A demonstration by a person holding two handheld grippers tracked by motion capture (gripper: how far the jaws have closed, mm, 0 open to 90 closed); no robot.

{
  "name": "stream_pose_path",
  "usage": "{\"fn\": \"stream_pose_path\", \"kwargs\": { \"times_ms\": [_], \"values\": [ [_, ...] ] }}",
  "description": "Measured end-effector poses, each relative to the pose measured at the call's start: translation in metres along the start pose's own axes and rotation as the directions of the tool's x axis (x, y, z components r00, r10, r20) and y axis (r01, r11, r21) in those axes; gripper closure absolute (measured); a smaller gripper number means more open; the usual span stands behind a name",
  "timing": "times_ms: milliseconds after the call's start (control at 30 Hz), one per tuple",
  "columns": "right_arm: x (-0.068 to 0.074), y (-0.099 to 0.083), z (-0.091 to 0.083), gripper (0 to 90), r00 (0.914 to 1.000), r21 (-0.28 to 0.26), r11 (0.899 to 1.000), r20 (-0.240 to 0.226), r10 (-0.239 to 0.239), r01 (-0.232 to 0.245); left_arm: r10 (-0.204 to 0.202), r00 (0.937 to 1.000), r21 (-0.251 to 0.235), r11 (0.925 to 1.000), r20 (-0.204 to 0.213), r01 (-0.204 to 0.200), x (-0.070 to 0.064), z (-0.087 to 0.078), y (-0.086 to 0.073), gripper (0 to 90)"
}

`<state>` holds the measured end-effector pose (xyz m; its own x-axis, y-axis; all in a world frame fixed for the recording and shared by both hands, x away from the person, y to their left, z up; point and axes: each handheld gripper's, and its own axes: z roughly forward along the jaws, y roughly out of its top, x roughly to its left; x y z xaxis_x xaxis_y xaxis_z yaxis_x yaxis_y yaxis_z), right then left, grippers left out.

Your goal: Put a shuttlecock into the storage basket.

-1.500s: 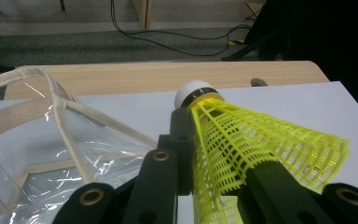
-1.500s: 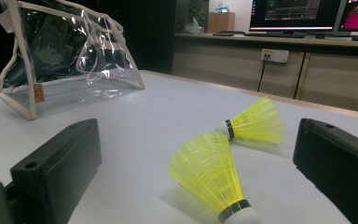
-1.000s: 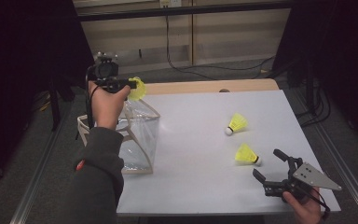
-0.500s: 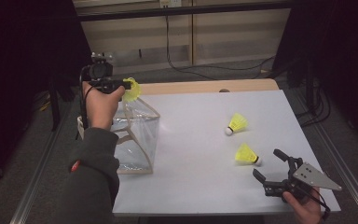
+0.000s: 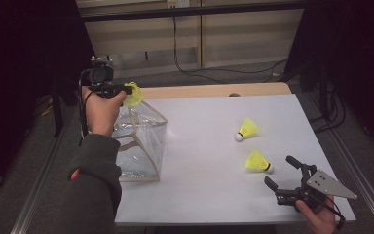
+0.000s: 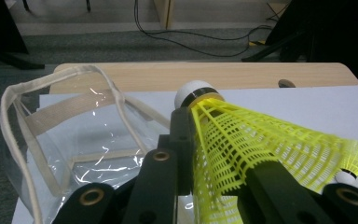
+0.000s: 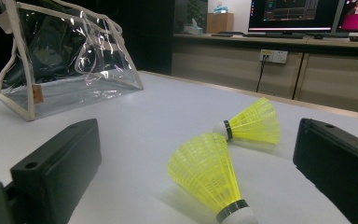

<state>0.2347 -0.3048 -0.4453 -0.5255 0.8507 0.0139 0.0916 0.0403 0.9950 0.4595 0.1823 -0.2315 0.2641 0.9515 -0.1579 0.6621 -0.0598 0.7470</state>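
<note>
Left forearm in a dark grey sleeve [image 5: 93, 180] comes up from the bottom edge, hand raised at the far left corner of the white table [image 5: 214, 146], carrying the left gripper [image 5: 126, 90] above the clear plastic bag with cream fabric trim [image 5: 139, 141]. Its jaws are clamped on a yellow plastic mesh shuttlecock with a white cork tip [image 6: 242, 144], skirt pinched between them, cork pointing away from the camera toward the far wooden table edge. Bag sits below it, mouth open, handle loop [image 6: 14, 116] standing up.

Right hand [image 5: 316, 217] low at the near right corner, partly cut off by the frame edge; right gripper [image 5: 282, 173] rests close to the tabletop, jaws spread wide with nothing between them. Two more yellow shuttlecocks lie on the table ahead of it: nearer one [image 5: 258, 162] just beyond the jaws, farther one [image 5: 247, 129] a little past that, apart from each other.

Room around the table is dark; bag contents hard to make out through reflections. Left hand's fingers mostly hidden behind the gripper body.
</note>
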Motion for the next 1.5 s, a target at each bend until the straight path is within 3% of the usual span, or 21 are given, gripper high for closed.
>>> {"fn": "stream_pose_path", "kwargs": {
  "times_ms": [1067, 1333, 1500],
  "values": [
    [0.0, 0.0, 0.0, 0.6, 1.0, -0.002, 1.0, 0.001, 0.001, -0.001, -0.023, 0.9984, 0.001, 0.9997, -0.051, 0.023, 0.026, -0.003, -0.007, 81.0],
    [0.0, 0.0, 0.0, 0.6, 1.0, -0.001, 1.0, 0.001, 0.001, -0.001, -0.001, 0.9986, 0.01, 0.9999, -0.053, 0.001, 0.031, -0.003, -0.009, 81.0],
    [0.0, 0.0, 0.0, 0.6, 1.0, -0.002, 1.0, 0.0, 0.001, -0.001, -0.009, 0.9983, 0.01, 0.9999, -0.058, 0.01, 0.035, -0.002, -0.011, 81.0]
  ]
}}
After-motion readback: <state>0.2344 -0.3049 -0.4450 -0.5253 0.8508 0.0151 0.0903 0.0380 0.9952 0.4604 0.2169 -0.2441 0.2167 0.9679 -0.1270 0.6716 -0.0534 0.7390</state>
